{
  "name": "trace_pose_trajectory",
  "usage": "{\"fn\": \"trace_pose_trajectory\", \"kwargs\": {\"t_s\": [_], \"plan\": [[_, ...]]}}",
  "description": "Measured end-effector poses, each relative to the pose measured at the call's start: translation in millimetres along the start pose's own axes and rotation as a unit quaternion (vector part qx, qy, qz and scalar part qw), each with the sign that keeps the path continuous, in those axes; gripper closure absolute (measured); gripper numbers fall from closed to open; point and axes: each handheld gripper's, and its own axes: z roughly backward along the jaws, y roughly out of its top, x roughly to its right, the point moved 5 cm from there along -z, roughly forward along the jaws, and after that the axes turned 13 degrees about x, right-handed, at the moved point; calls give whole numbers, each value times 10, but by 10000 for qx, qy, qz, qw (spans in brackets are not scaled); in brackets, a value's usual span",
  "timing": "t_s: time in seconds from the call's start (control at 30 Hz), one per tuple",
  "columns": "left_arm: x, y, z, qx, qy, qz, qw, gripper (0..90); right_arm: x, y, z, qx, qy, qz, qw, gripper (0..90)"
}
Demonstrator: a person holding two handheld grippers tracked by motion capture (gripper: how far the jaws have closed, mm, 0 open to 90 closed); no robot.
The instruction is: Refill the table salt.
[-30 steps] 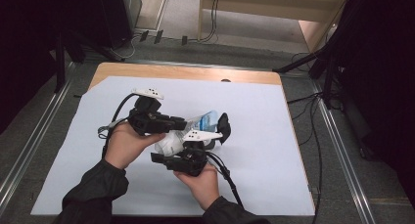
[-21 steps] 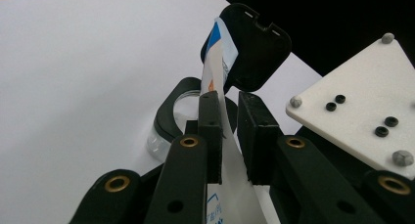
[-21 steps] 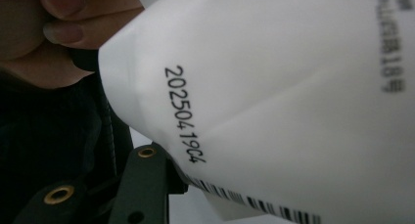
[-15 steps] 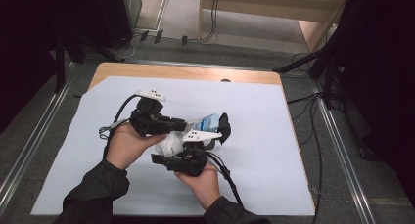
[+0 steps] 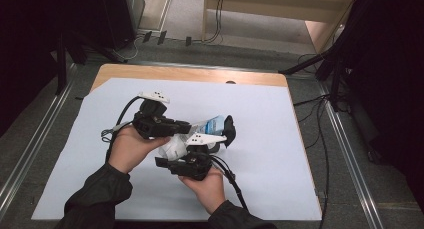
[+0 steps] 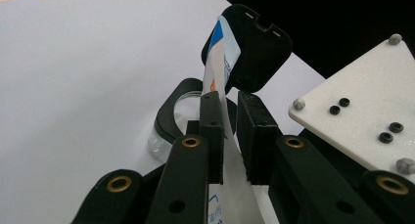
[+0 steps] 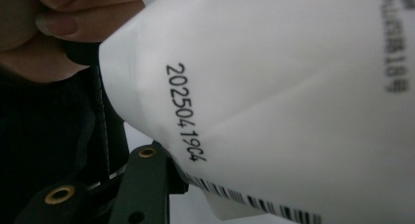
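Pouch [image 5: 176,145] sits mid-table between both hands, long axis running toward my 2 o'clock, blue-printed end [image 6: 219,38] outermost. Left gripper [image 6: 229,136] is nearer that end, jaws pinching the thin, glossy white film. Right gripper [image 5: 192,161] cradles the fuller base at 6 o'clock; I can't tell its grip. Black flip-cap [image 6: 252,50] stands open beyond.

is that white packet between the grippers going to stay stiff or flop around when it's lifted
Probably floppy: the white packet is thin film that creases and bends across the right gripper view. Likely light, since the left gripper pinches only its thin edge. Its smooth printed surface may be slippery.
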Motion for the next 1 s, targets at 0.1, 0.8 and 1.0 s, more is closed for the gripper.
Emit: {"fn": "trace_pose_trajectory", "kwargs": {"t_s": [0.1, 0.8, 1.0], "plan": [[5, 9, 5, 45, -16, 31, 10000, 815, -9, 10, 6, 42, 14, -29, 10000, 614], [-8, 0, 21, -22, -27, 19, 10000, 779, 38, 21, 22, 128, -12, -236, 9996, 614], [-8, 3, 40, -44, 27, 25, 10000, 810, 31, 27, 21, 110, 94, -195, 9997, 613]]}}
